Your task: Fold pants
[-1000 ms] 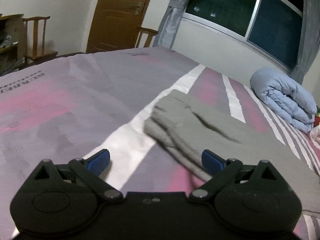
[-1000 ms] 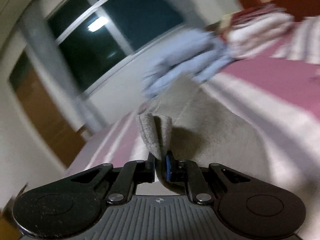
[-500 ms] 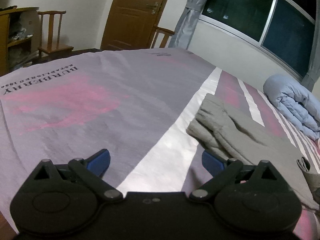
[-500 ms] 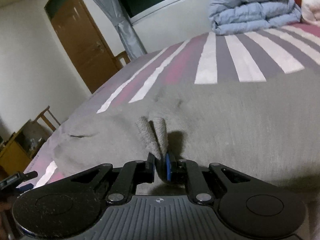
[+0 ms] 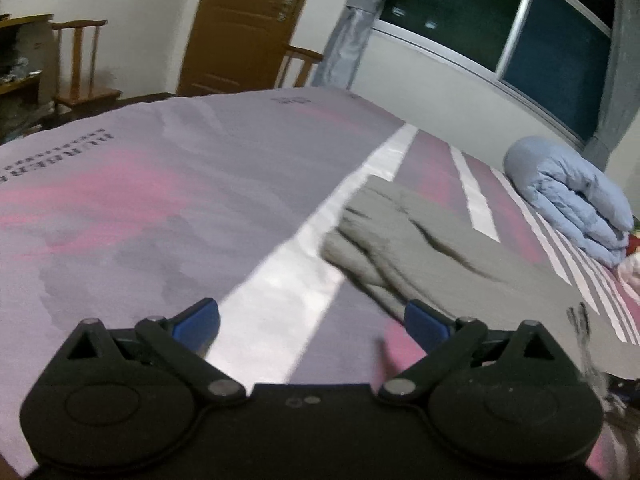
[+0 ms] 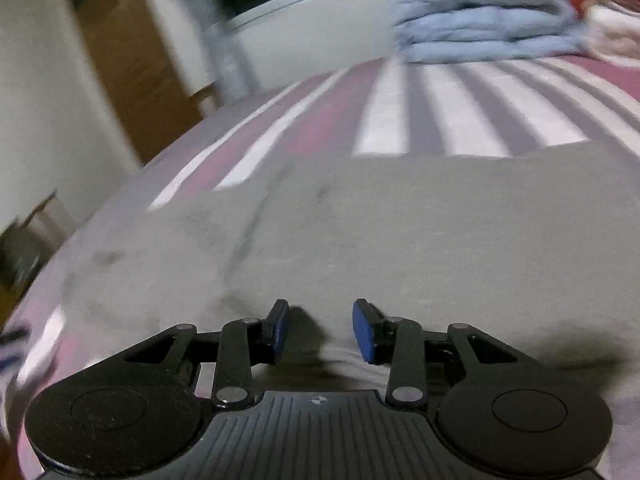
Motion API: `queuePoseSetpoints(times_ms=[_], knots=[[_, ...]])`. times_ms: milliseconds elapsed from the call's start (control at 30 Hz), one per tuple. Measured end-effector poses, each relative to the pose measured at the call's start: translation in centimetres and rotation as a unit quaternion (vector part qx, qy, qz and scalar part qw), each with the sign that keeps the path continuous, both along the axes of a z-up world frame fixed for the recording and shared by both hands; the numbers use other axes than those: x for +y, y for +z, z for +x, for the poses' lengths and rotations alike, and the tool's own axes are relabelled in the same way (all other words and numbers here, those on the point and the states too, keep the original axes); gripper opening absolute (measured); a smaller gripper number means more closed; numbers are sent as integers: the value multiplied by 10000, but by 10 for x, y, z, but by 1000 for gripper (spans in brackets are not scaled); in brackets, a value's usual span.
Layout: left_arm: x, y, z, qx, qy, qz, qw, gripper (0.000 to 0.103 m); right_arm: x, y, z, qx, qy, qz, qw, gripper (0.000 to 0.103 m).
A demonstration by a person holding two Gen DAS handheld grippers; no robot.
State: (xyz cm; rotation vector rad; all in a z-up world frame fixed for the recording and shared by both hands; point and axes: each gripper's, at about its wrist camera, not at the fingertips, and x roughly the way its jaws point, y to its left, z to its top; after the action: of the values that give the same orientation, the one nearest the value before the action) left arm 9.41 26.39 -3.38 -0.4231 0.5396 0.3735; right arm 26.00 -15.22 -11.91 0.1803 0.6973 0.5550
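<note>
Bed (image 5: 168, 216) under a grey, pink and white striped cover, filling most of both views ahead of each claw. Printed lettering on the cover far left of the left claw, blurred, reading partly as "BURBERRY"; a smaller mark at the far edge, illegible. Grey pants (image 6: 400, 232) spread flat on the bed, directly ahead of and beneath the right claw (image 6: 321, 330), ahead and to the right of the left claw (image 5: 312, 320). Folded pale blue duvet (image 5: 568, 204) beyond the pants, near the window. Left claw spread wide, gripping nothing. Right claw parted, blue pads (image 6: 362, 330) apart just above the fabric, nothing between them.
</note>
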Motion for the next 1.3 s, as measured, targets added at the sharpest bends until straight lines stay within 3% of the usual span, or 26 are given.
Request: queuePoseSetpoints(times_ms=[67,167,233,400,467,533,733,833,967,1167,1300], knots=[[-6,1,7,-26,-129,-58,9999,93,-7,6,3,108,215,434,9988,37],[-12,2,20,-112,-303,-207,9993,89,-25,14,0,-162,-235,491,9984,38],[-14,1,31,-171,-398,-389,9983,71,-39,17,-3,-265,-413,629,9968,38],[-1,-18,63,-237,-550,-1434,9878,57,-91,26,-5,-435,-1166,875,9884,40],[7,-31,73,-172,-435,-1704,9843,55,-114,32,-8,-482,-1468,901,9839,50],[18,-46,77,-409,-344,-2058,9771,52,-137,36,-11,-554,-1707,918,9795,58],[53,-76,94,-1028,-192,-3082,9456,38,-194,45,-21,-545,-2342,969,9658,59],[53,-76,97,-986,-338,-2932,9503,25,-213,43,-23,-433,-2569,1056,9597,59],[32,-48,89,-1211,-545,-2081,9691,22,-225,39,-24,-300,-2663,1241,9554,59],[1,5,82,-1588,-862,-1866,9657,22,-243,40,-30,-253,-2685,1545,9505,59],[-53,51,95,-1616,-1502,-1275,9670,22,-259,45,-29,-258,-2638,1667,9497,59]])
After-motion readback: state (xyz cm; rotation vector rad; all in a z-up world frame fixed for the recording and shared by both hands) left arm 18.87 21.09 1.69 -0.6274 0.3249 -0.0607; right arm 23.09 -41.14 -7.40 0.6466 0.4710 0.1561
